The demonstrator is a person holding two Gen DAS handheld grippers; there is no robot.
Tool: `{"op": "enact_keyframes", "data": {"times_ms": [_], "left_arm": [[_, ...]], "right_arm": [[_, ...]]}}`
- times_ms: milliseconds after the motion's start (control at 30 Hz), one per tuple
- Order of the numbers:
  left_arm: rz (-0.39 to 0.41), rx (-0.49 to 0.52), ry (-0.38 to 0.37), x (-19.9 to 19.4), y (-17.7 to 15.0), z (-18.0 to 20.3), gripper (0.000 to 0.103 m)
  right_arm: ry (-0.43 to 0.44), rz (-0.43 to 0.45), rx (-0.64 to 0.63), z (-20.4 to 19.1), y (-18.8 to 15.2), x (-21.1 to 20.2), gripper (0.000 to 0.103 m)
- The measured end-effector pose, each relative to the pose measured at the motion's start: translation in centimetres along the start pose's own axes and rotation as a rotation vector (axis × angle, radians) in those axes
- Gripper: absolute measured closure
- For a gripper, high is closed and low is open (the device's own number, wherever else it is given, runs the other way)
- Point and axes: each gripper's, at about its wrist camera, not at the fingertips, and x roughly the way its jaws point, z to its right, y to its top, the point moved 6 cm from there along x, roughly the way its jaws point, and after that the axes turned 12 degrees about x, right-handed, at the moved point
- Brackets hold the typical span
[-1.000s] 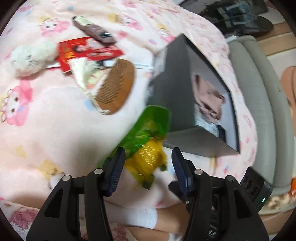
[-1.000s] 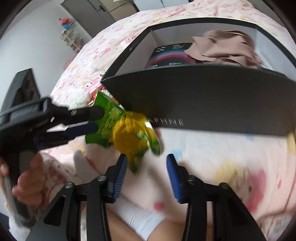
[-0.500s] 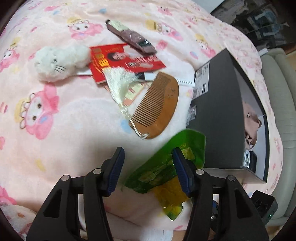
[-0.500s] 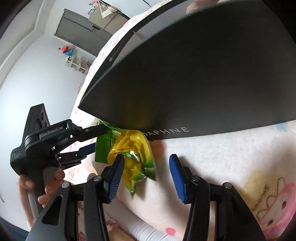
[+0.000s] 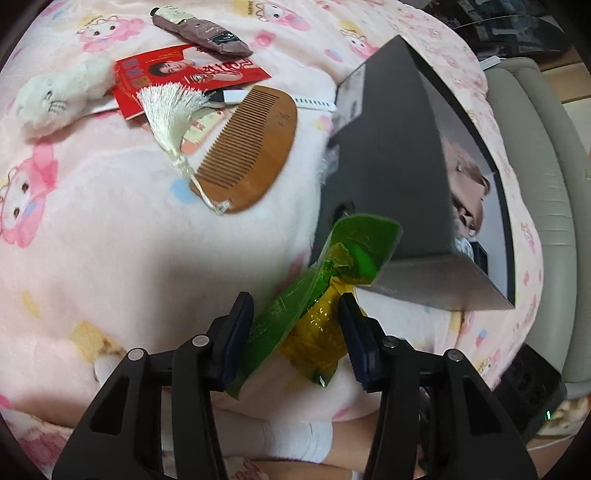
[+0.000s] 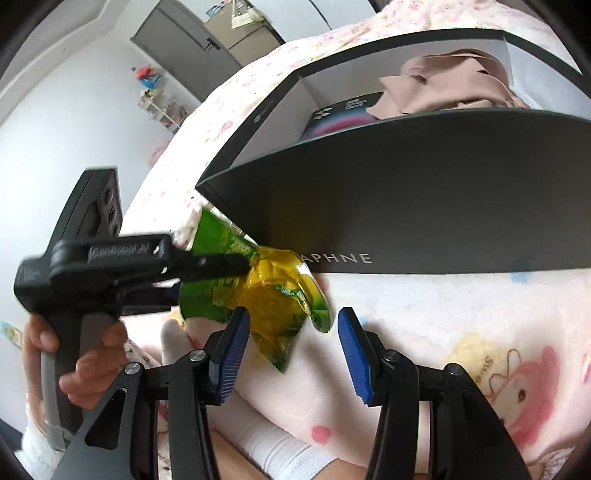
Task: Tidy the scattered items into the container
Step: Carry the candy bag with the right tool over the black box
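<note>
a pink cartoon-print blanket (image 5: 110, 229) covers the bed i work over, with a pale wall and a grey door behind it in the right view.

the green and yellow snack bag (image 5: 314, 306) sits between the fingers of my left gripper (image 5: 295, 332). those jaws have just been closing with the bag between them; in the right view one black finger (image 6: 214, 264) lies across the bag, and the bag hangs crumpled off the blanket, so it looks pinched, though i cannot see both pads pressing. the bag's green top edge reaches the near corner of the black box (image 5: 388, 166), outside its wall, not in it.

my right gripper (image 6: 291, 350) stands released, its blue pads apart, the bag's yellow lower end hanging just in front of the gap, nearer the left pad. i cannot tell whether it touches that pad.

the box is open at the top. inside it lie a beige cloth (image 6: 450, 81) and a dark packet (image 6: 343, 114) beside it.

further out on the blanket, left of the box, a wooden comb (image 5: 251, 147) lies with a white tassel (image 5: 170, 110) across its edge. behind them is a red booklet (image 5: 184, 74), a brown tube (image 5: 203, 33) beyond that, and a white plush toy (image 5: 55, 99) at the far left.

a hand (image 6: 74, 350) grips the left gripper's handle. a white sock (image 5: 280, 439) shows below the grippers.
</note>
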Motion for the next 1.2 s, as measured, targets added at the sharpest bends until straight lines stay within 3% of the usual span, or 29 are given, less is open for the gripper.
{"op": "enact_keyframes", "data": {"times_ms": [100, 233, 333, 433, 500, 600, 667, 833, 933, 1067, 1133, 1200], "left_arm": [[0.010, 0.009, 0.017, -0.1, -0.2, 0.1, 0.055], [-0.018, 0.007, 0.018, 0.5, -0.1, -0.2, 0.050], [-0.054, 0.001, -0.022, 1.0, -0.4, -0.2, 0.042], [-0.068, 0.035, -0.053, 1.0, -0.7, 0.5, 0.042], [-0.091, 0.063, -0.086, 1.3, -1.3, 1.3, 0.043], [-0.145, 0.110, -0.205, 2.0, -2.4, 3.1, 0.043], [-0.152, 0.126, -0.234, 2.1, -2.8, 3.7, 0.043], [-0.093, 0.051, -0.207, 1.3, -2.3, 2.2, 0.044], [-0.039, -0.003, -0.172, 0.5, -1.5, 0.8, 0.044], [-0.061, -0.040, -0.085, 1.3, -2.0, -0.2, 0.043], [-0.062, -0.034, -0.083, 1.4, -2.0, -0.2, 0.043], [-0.067, -0.023, -0.084, 1.6, -2.0, 0.0, 0.043]], "right_arm": [[0.038, -0.086, 0.056, 0.8, -0.8, 1.4, 0.057], [0.163, -0.161, 0.124, 0.6, -1.4, 3.9, 0.056], [0.184, -0.145, 0.139, 0.6, -0.7, 4.7, 0.055], [0.282, -0.138, 0.149, 0.0, -0.7, 3.3, 0.066], [0.268, -0.118, 0.128, -0.2, -0.8, 2.2, 0.066], [0.175, -0.087, 0.059, -0.4, -1.1, 0.4, 0.066], [0.152, -0.085, 0.046, -0.3, -1.3, -0.4, 0.066], [0.021, -0.048, 0.026, 1.0, -0.6, -2.0, 0.066], [-0.013, -0.063, 0.092, 2.9, 0.0, -1.1, 0.066], [0.045, -0.115, 0.157, 3.3, -0.6, 0.1, 0.062], [0.125, -0.123, 0.230, 3.6, -0.3, 0.7, 0.054], [0.190, -0.131, 0.307, 4.4, 0.2, 1.3, 0.053]]}}
